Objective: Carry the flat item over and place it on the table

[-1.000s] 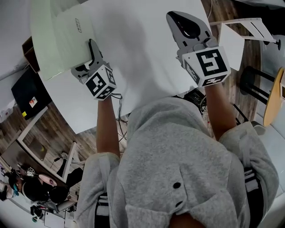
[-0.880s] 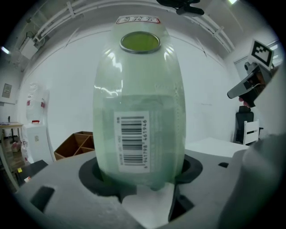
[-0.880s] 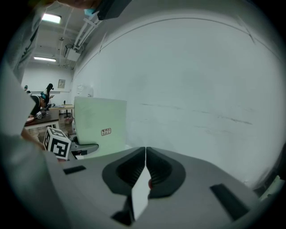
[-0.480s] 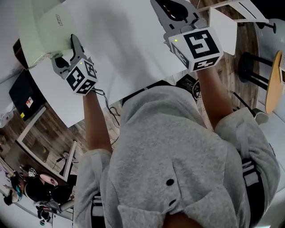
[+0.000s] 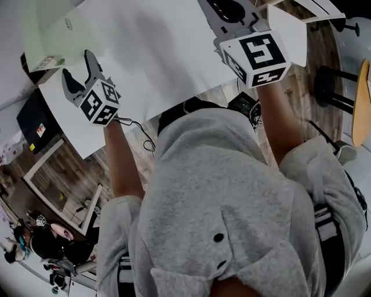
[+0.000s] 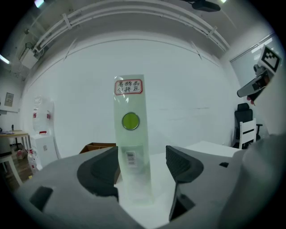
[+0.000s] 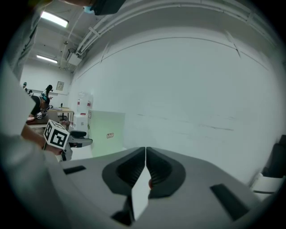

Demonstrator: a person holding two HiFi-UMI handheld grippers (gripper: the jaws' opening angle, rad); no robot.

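A pale green flat file box (image 5: pixel 51 29) stands on the white table (image 5: pixel 162 64); its narrow labelled face (image 6: pixel 130 134) faces my left gripper, and its broad side (image 7: pixel 107 132) shows in the right gripper view. My left gripper (image 5: pixel 76 64) is open and hangs short of the box. Its jaws have just been opening; the box shows through the gap of the left gripper (image 6: pixel 142 156), beyond the pads. My right gripper (image 5: pixel 229 8) is shut on a thin white sheet (image 7: pixel 140 197), seen edge-on below the right gripper (image 7: pixel 145 150). A white panel (image 5: pixel 288 35) shows beside that gripper.
A black case (image 5: pixel 35 122) lies on the wooden floor left of the table. A black stool (image 5: pixel 333 87) and a round wooden seat (image 5: pixel 364 110) stand at the right. A cardboard box (image 6: pixel 96 147) sits behind the green box, with a white wall beyond.
My left gripper has let go of the green box's edge and drawn back towards the table's near corner, jaws wider. My right gripper, still shut, has shifted up the picture.
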